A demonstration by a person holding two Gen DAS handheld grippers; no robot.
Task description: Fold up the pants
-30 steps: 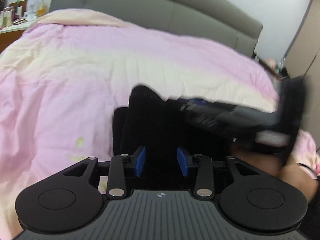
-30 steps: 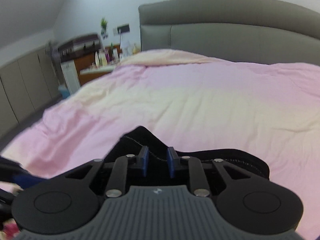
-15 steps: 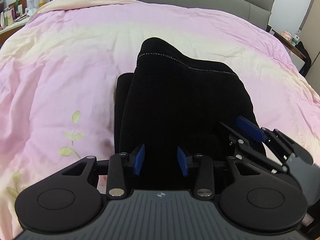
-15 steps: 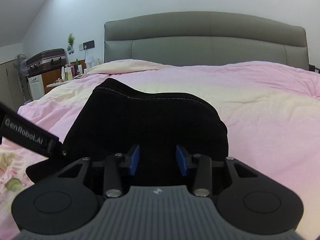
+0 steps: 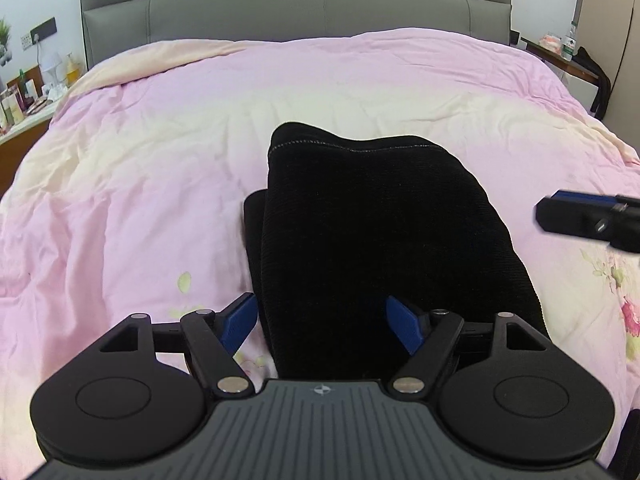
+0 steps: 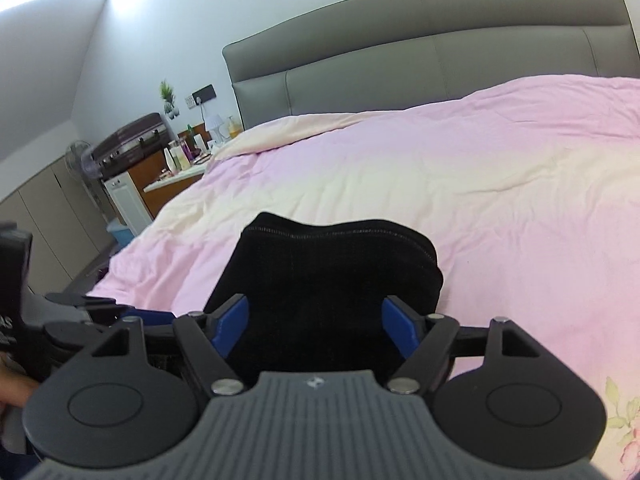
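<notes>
The black pants (image 5: 376,232) lie folded in a compact stack on the pink duvet (image 5: 160,160), seen also in the right wrist view (image 6: 332,276). My left gripper (image 5: 322,322) is open and empty, its blue pads spread at the near end of the stack. My right gripper (image 6: 316,324) is open and empty, just behind the pants' near edge. A fingertip of the right gripper shows at the right edge of the left wrist view (image 5: 584,220). The left gripper's body shows at the left in the right wrist view (image 6: 60,320).
A grey padded headboard (image 5: 296,8) stands at the far end of the bed. A bedside counter with bottles (image 6: 184,160) and a suitcase (image 6: 132,140) stand on the left. A side table with a bottle (image 5: 560,48) is on the right.
Both grippers opened wide and let go of the pants, which now rest folded on the duvet. The right gripper moved off to the right and back.
</notes>
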